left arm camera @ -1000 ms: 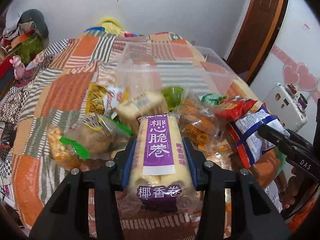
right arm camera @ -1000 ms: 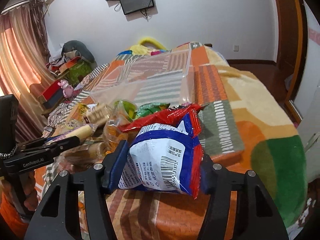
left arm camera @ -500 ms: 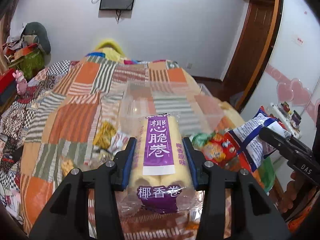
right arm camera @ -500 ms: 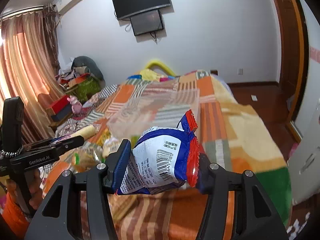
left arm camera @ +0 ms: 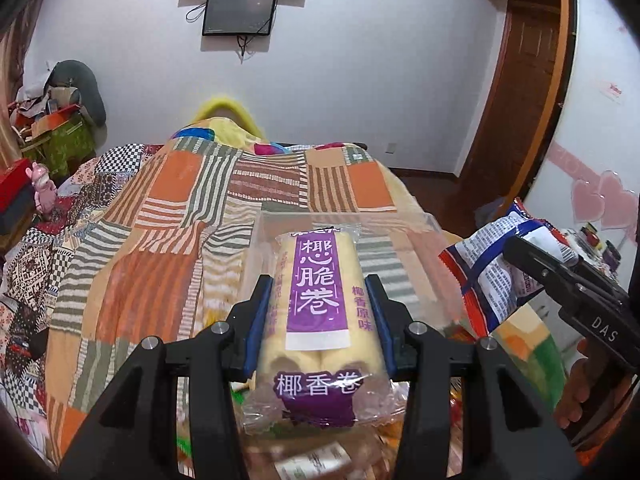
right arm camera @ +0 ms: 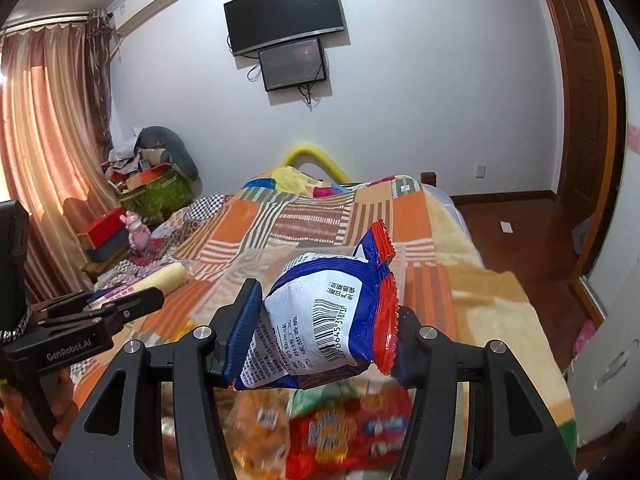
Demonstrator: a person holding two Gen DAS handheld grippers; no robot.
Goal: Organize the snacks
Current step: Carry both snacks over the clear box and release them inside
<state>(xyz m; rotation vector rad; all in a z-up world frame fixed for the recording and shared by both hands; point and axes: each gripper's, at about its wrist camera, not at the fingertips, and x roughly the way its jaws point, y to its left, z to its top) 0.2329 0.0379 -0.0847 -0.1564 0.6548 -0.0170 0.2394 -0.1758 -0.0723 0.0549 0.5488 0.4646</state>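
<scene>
My left gripper point(left arm camera: 318, 312) is shut on a cream coconut roll pack point(left arm camera: 316, 320) with a purple label, held in the air above the bed. My right gripper point(right arm camera: 326, 320) is shut on a blue, white and red snack bag point(right arm camera: 324, 324), also raised. Each shows in the other view: the snack bag point(left arm camera: 496, 268) at right, the roll pack point(right arm camera: 160, 278) at left. A clear plastic bin point(left arm camera: 400, 240) lies on the quilt just beyond the roll pack. Loose snack packets point(right arm camera: 332, 436) lie blurred below the grippers.
A patchwork quilt point(left arm camera: 168, 216) covers the bed. A TV point(right arm camera: 284, 16) hangs on the far wall. Cluttered boxes and a pink toy point(right arm camera: 136, 232) stand at the left, a wooden door point(right arm camera: 580, 92) at the right.
Both grippers have risen from the snack pile with their packs. The views now look across the bed at the far wall, and the pile has dropped to the bottom edge.
</scene>
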